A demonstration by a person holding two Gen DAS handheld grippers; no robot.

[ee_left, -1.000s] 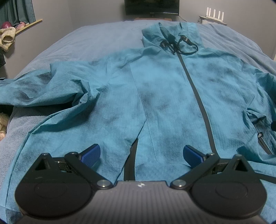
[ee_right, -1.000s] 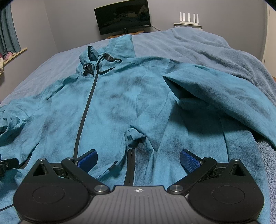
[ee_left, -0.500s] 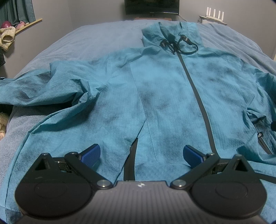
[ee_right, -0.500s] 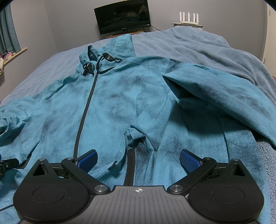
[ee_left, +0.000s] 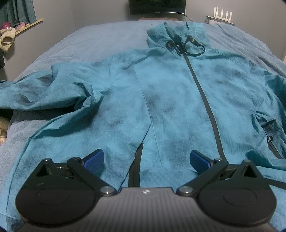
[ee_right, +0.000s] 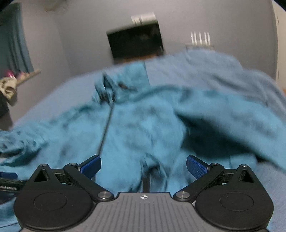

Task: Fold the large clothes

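Observation:
A large teal hooded jacket (ee_left: 169, 100) lies front up on the bed, its black zipper (ee_left: 205, 100) running up to the hood and drawcords (ee_left: 184, 46). Its left sleeve (ee_left: 35, 91) spreads off to the left. My left gripper (ee_left: 146, 159) is open and empty, low over the hem at the jacket's left pocket. My right gripper (ee_right: 143, 165) is open and empty over the jacket's right side (ee_right: 143, 128); that view is blurred. The right sleeve (ee_right: 232, 114) lies folded across the right of the jacket.
The bed (ee_left: 100, 41) has a blue-grey cover. A black screen (ee_left: 157, 7) and a white router (ee_left: 221, 17) stand by the far wall. A shelf with soft items (ee_left: 7, 37) is at the left wall. A curtain (ee_right: 12, 50) hangs left.
The right gripper has moved sharply, its view tilting up and blurring, so more of the wall and screen shows. The left gripper has not moved. Both stay open.

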